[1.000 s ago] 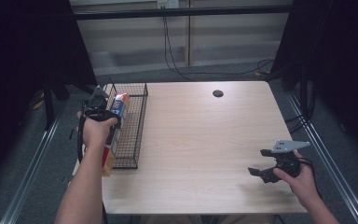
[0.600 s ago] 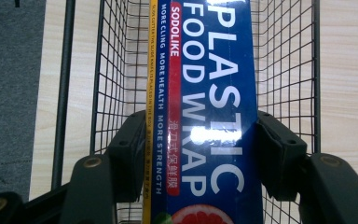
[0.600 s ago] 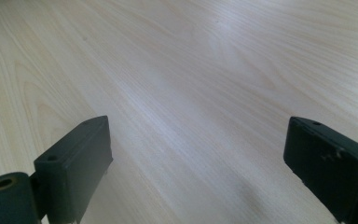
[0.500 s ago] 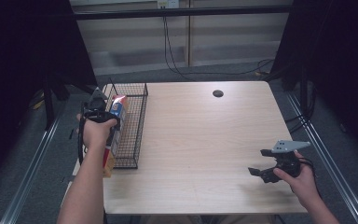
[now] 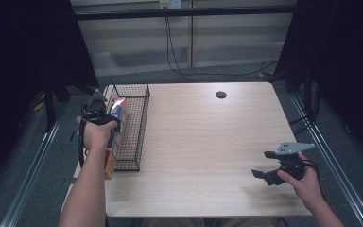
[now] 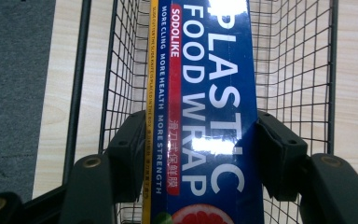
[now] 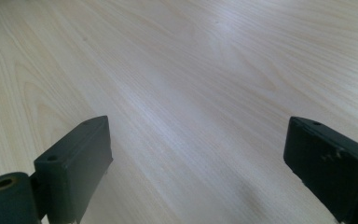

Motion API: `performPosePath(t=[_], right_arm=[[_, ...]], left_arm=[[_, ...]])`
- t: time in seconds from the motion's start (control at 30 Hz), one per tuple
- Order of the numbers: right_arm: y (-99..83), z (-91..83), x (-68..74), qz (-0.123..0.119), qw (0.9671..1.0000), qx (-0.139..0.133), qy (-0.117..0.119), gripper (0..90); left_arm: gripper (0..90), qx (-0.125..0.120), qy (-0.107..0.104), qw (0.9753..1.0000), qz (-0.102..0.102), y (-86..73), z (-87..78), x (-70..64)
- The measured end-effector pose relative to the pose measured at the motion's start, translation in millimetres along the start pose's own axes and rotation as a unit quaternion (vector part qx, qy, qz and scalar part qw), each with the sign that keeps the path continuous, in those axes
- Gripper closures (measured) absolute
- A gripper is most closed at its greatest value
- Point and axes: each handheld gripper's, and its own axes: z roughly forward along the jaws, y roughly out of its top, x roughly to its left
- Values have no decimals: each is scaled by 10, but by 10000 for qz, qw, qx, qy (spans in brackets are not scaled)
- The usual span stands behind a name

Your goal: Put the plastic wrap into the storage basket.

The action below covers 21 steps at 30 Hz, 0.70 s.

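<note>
Room: dark curtains (image 5: pixel 23 61) left and right; pale wall panels at the back with black cables (image 5: pixel 179 52) hanging down to a grey floor (image 5: pixel 28 156).
Table: light wood top (image 5: pixel 208 142), rounded corners, a small dark round hole (image 5: pixel 221 94) near the far edge; same pale grain across the right gripper view (image 7: pixel 191 70).
Wire basket: black mesh, long and narrow (image 5: pixel 137 127), standing on the table's left edge; mesh walls on both sides of the box in the left gripper view (image 6: pixel 289 60).
Plastic wrap box: long blue carton (image 6: pixel 209 102), lying lengthwise in the wire basket, clamped between the left gripper's jaws; far end bright with glare in the high view (image 5: pixel 117 105).
Left gripper: over the basket's near-left part (image 5: pixel 97 113), jaws pressed against both long sides of the plastic wrap box (image 6: pixel 200 149), held by the left hand (image 5: pixel 96 135).
Right gripper: near the table's right front corner (image 5: pixel 264 174), held just above the wood, jaws spread wide with only bare table between them (image 7: pixel 196 163); grey three-cornered plate on top (image 5: pixel 293 148); well apart from the basket.
Writing: "PLASTIC FOOD WRAP" in large white letters; "SODOLIKE" on a red strip; "MORE CLING MORE HEALTH MORE STRENGTH" in small white; Chinese characters on the red strip, too small to read surely; a yellow edge line with print too fine to read.
Picture on box: part of a cut pink citrus at the near end (image 6: pixel 200 217).
</note>
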Motion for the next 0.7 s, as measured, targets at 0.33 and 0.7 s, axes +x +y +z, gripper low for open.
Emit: performPosePath(t=[0.33, 0.7], right_arm=[[-1, 5, -2, -14, 10000, 10, 1, 72], [1, 12, 0, -16, 10000, 17, 6, 72]], left_arm=[[421, 53, 14, 9999, -103, 10, 56, 21], [420, 92, 72, 9999, -113, 9, 114, 13]])
